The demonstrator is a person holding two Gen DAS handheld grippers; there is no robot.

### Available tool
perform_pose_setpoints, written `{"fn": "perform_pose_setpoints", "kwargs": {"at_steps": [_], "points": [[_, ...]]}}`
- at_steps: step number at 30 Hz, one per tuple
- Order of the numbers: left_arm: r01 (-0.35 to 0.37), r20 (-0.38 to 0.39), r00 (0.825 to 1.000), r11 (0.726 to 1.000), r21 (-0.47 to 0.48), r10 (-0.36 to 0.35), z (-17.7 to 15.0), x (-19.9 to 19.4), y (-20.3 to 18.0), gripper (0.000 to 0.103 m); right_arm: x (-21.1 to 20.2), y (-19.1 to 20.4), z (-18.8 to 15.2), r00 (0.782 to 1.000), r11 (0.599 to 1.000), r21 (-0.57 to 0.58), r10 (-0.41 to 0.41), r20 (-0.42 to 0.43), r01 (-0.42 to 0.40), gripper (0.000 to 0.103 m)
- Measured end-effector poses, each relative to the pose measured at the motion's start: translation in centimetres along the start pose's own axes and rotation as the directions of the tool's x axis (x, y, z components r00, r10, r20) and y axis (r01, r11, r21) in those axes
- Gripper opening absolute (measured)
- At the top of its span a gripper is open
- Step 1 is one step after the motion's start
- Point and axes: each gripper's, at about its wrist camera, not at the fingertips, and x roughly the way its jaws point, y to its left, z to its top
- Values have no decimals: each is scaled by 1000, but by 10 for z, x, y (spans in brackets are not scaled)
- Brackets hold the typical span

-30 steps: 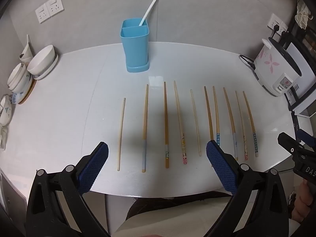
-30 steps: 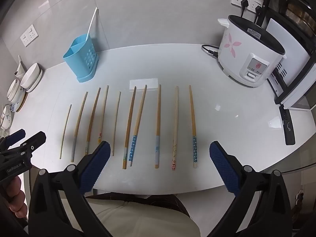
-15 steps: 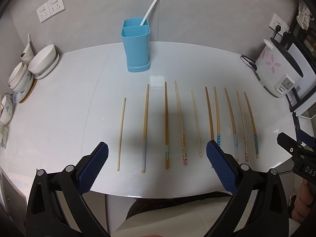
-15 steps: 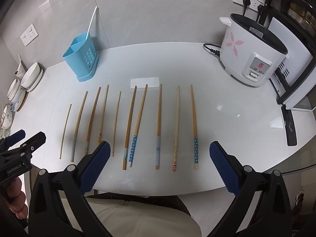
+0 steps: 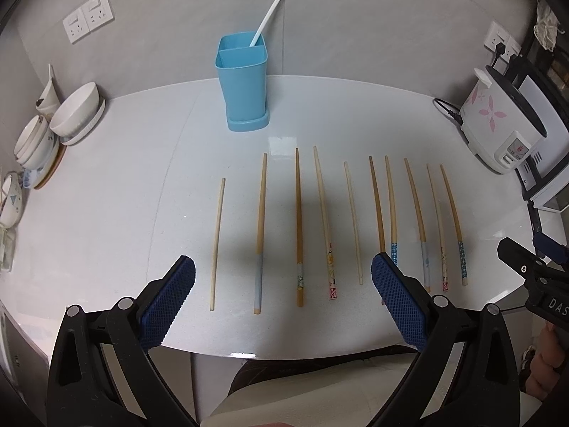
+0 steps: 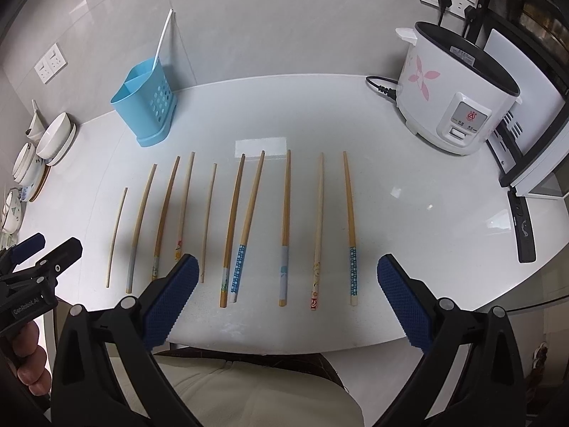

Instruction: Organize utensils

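Note:
Several wooden chopsticks (image 5: 298, 227) lie side by side in a row on the white table (image 5: 106, 220); they also show in the right wrist view (image 6: 284, 227). A blue utensil holder (image 5: 243, 85) with one white chopstick in its back compartment stands beyond them; it also shows in the right wrist view (image 6: 147, 103). My left gripper (image 5: 282, 284) is open and empty above the table's front edge, near the row's left half. My right gripper (image 6: 288, 284) is open and empty near the row's right half.
Stacked white bowls (image 5: 76, 114) sit at the table's left edge. A white rice cooker (image 6: 455, 89) with a cord stands at the back right, next to a white appliance (image 6: 533, 149). A dark remote (image 6: 522, 224) lies near the right edge.
Both grippers have shifted very slightly; the scene has drifted a little in view. No chopstick has moved. Both stay open.

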Motion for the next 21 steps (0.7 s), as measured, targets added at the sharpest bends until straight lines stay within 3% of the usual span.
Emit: {"fn": "perform_pose_setpoints", "kwargs": {"at_steps": [21], "points": [[0, -9, 1000, 1000, -4, 0, 2, 2, -2, 97, 2, -3, 0, 1000, 1000, -1, -1, -3, 1, 96]]}}
